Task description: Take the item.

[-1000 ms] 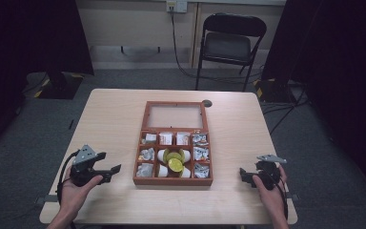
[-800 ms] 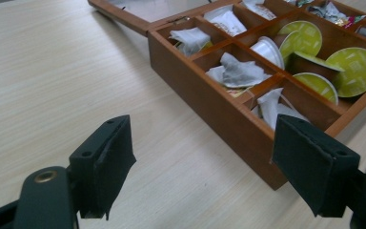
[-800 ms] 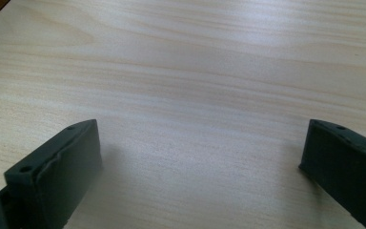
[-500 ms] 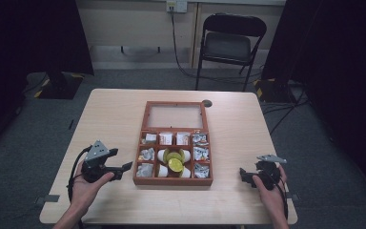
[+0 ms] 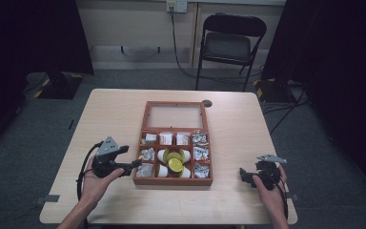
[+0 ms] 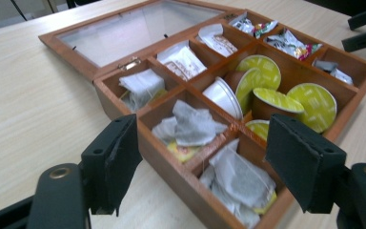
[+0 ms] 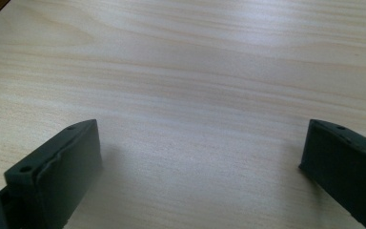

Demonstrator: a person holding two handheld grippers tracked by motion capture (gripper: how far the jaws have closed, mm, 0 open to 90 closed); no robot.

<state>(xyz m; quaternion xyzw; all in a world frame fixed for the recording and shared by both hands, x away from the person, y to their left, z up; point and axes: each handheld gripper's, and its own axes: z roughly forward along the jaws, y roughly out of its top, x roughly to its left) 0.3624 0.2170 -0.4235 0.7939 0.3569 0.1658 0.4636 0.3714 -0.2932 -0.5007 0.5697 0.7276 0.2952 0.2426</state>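
Observation:
A wooden compartment box (image 5: 171, 182) lies mid-table with its glass lid (image 5: 175, 116) folded flat behind it. Its cells hold tea bags (image 6: 190, 126) and several capsules with yellow-green lids (image 6: 310, 98). My left gripper (image 5: 133, 164) hovers at the box's near left corner, and its jaws have just been closing. In the left gripper view the gripper (image 6: 205, 138) is open, its jaws straddling the corner cells without pressing anything. My right gripper (image 5: 243, 172) rests near the table's front right, pointing toward the box. Its jaws (image 7: 200, 129) stand open over bare wood.
The light wooden table (image 5: 114, 119) has free room left, right and in front of the box. A small dark round disc (image 5: 207, 103) sits just past the lid's right corner. A folding chair (image 5: 231, 43) stands beyond the far edge.
My left hand has moved right toward the box's left side and risen slightly. The right hand has stayed where it was.

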